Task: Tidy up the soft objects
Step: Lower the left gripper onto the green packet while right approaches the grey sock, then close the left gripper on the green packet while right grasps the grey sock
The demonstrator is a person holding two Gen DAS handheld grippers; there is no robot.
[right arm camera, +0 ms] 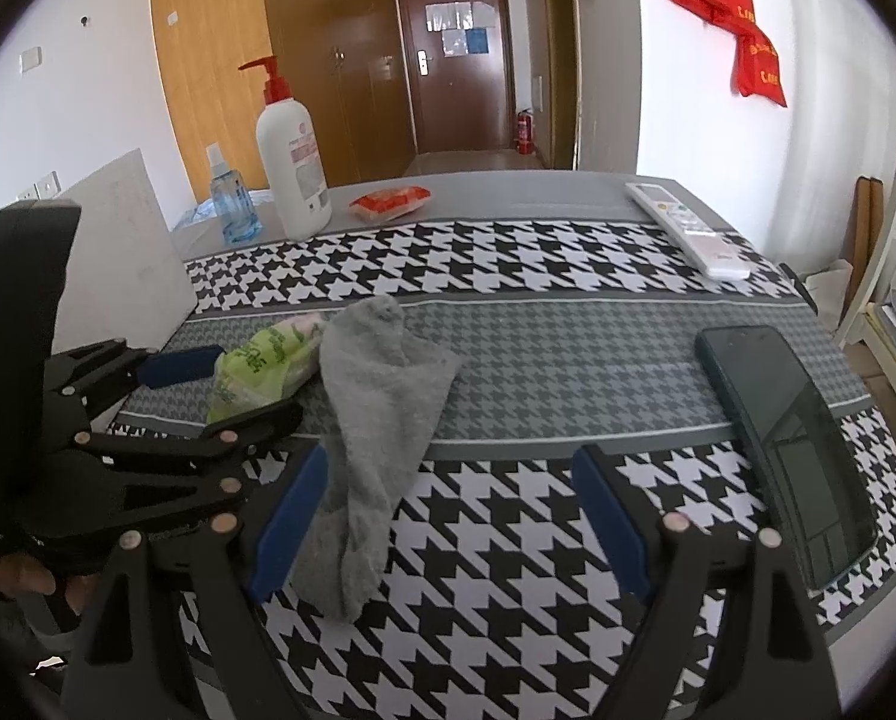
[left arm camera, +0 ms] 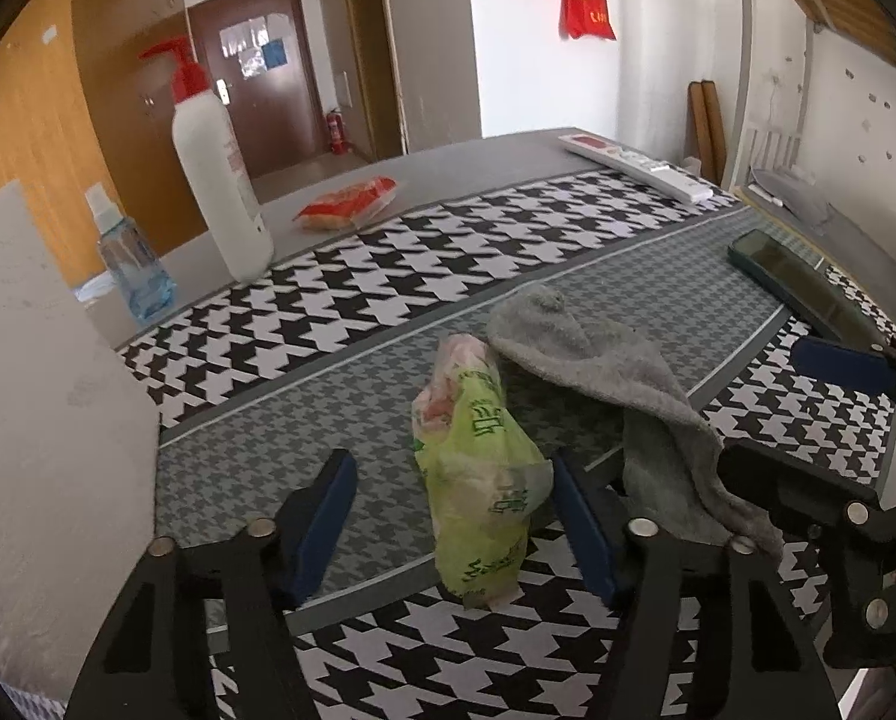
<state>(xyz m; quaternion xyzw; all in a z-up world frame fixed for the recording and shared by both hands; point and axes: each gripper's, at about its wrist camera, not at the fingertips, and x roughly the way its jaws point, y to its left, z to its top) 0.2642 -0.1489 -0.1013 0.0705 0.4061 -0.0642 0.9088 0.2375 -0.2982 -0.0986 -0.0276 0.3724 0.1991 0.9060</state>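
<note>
A green soft tissue pack (left arm camera: 478, 474) lies on the houndstooth tablecloth between the open fingers of my left gripper (left arm camera: 454, 516), not pinched. It also shows in the right wrist view (right arm camera: 262, 363). A grey sock (left arm camera: 616, 396) lies just right of the pack, touching it. In the right wrist view the grey sock (right arm camera: 382, 414) runs toward the camera, its near end beside the left finger of my open, empty right gripper (right arm camera: 454, 516). A red soft packet (left arm camera: 349, 204) lies at the table's far side and shows in the right wrist view (right arm camera: 391, 201).
A white pump bottle (left arm camera: 220, 180), a small blue spray bottle (left arm camera: 133, 270) and a white board (left arm camera: 46, 420) stand at the left. A remote control (right arm camera: 688, 228) lies far right. A dark phone (right arm camera: 790, 444) lies at the right near the table edge.
</note>
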